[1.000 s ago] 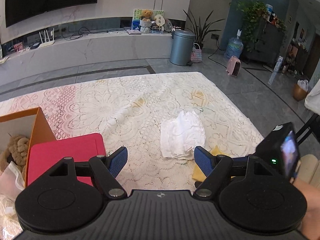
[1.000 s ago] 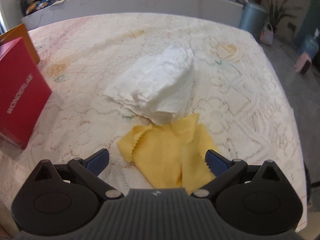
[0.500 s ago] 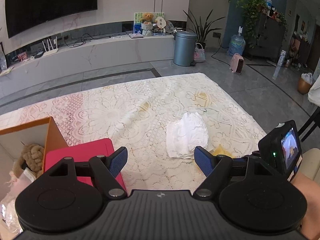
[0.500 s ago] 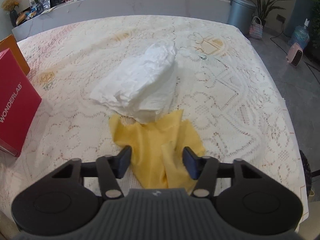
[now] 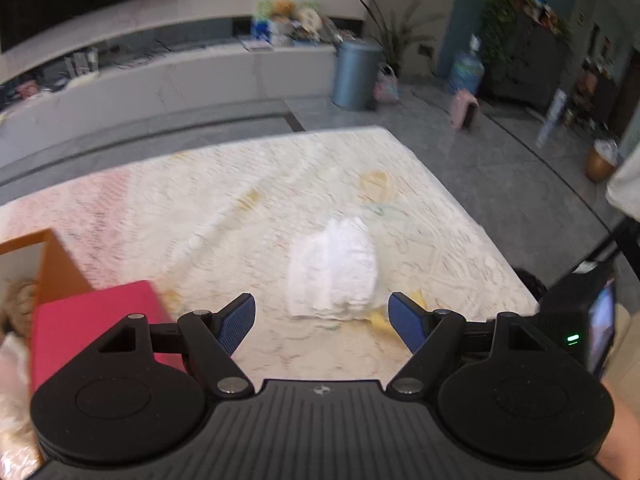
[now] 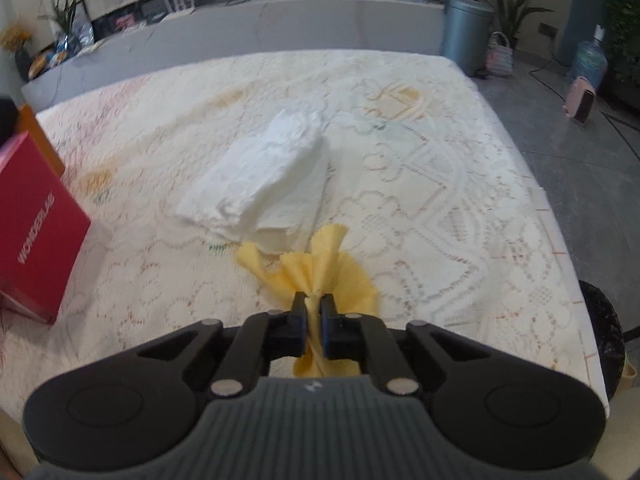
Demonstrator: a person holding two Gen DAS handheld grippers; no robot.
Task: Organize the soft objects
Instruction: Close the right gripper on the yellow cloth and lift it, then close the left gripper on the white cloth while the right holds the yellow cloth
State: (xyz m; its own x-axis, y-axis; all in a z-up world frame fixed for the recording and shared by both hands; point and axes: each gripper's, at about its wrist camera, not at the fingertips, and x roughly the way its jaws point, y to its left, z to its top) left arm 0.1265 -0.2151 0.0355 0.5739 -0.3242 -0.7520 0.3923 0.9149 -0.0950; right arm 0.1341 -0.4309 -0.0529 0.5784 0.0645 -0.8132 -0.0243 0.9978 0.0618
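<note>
My right gripper [image 6: 314, 304] is shut on a yellow cloth [image 6: 320, 264], bunched between its pads and lifted a little off the lace tablecloth. A crumpled white cloth [image 6: 264, 176] lies just beyond it on the table. In the left wrist view the white cloth [image 5: 334, 268] lies ahead of my left gripper [image 5: 322, 320], which is open and empty above the table. A bit of the yellow cloth [image 5: 380, 318] shows by its right finger. The left wrist view is blurred.
A red box [image 6: 36, 224] stands at the left, next to an orange box [image 5: 52, 264] holding a plush toy [image 5: 16, 300]. The table's right edge [image 6: 552, 240] drops to the floor. A bin, bottle and plants stand far behind.
My right gripper has closed on the yellow cloth, which now bunches up between the pads. The left gripper has shifted, blurring its view, and stays open.
</note>
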